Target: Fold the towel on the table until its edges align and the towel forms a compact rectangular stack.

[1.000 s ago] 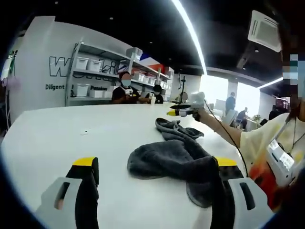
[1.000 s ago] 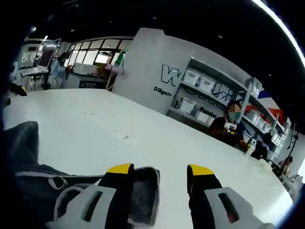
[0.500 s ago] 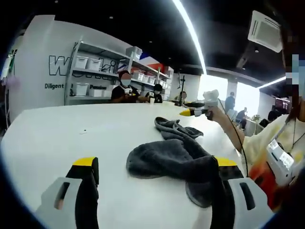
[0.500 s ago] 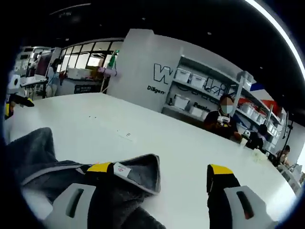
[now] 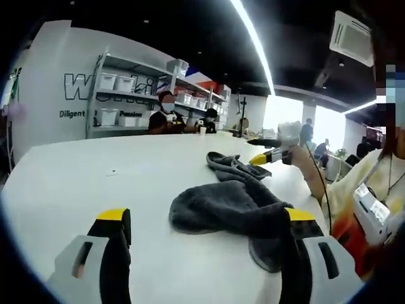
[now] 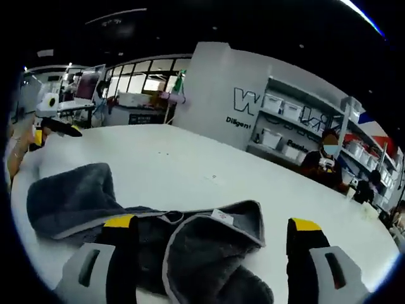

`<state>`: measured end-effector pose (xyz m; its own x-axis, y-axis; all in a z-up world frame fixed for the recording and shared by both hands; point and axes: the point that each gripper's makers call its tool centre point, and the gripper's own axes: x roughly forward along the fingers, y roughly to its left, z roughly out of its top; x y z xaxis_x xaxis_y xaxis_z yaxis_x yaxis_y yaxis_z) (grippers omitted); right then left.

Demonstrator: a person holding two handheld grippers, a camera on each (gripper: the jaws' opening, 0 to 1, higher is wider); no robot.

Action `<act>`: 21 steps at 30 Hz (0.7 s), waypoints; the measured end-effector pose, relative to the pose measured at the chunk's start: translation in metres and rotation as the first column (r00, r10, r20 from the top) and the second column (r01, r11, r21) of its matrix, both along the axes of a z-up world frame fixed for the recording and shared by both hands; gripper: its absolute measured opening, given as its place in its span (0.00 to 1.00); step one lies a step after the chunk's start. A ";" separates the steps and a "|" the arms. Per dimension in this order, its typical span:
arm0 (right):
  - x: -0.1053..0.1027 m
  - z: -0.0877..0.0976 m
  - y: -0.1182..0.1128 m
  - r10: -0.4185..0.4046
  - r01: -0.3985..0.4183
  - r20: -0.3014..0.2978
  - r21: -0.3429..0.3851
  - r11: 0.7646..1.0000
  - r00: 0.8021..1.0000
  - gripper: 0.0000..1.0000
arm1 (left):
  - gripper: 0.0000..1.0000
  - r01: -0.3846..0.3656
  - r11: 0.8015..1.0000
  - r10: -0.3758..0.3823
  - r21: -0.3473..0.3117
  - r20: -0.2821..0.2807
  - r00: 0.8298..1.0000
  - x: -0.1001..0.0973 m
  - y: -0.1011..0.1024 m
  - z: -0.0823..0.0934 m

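A dark grey, thick terry-cloth towel lies crumpled in a loose heap on the white table, its hemmed corner with a small white label just ahead of the right gripper. Both the left gripper and the right have their yellow-tipped jaws spread wide and hold nothing, though towel folds lie between them. The towel looks soft, limp and light, likely to sag and bunch, so the firmer hemmed corners seem the best places to pinch.
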<state>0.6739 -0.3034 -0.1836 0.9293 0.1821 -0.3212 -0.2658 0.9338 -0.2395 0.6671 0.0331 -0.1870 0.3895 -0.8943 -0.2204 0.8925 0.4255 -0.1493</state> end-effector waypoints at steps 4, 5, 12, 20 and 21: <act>-0.001 -0.005 -0.004 0.003 -0.003 -0.016 0.033 0.999 1.000 0.99 | 0.96 0.016 1.000 -0.016 0.011 0.001 1.000 -0.003 -0.005 -0.004; -0.002 -0.005 -0.004 0.008 -0.007 -0.019 0.040 0.999 1.000 0.99 | 0.96 0.019 1.000 -0.019 0.019 -0.003 1.000 -0.003 -0.006 -0.006; -0.006 -0.006 0.002 0.043 -0.039 -0.039 0.094 0.995 0.998 0.99 | 0.96 0.043 0.998 -0.044 0.048 0.007 0.999 -0.010 -0.009 -0.008; -0.012 0.003 0.010 0.071 -0.068 -0.018 0.111 0.992 0.997 0.99 | 0.96 0.058 0.996 -0.060 0.064 0.028 0.998 -0.014 -0.012 -0.004; -0.012 0.004 0.010 0.071 -0.069 -0.015 0.114 0.991 0.997 0.99 | 0.96 0.062 0.997 -0.063 0.047 0.034 0.997 -0.015 -0.013 0.001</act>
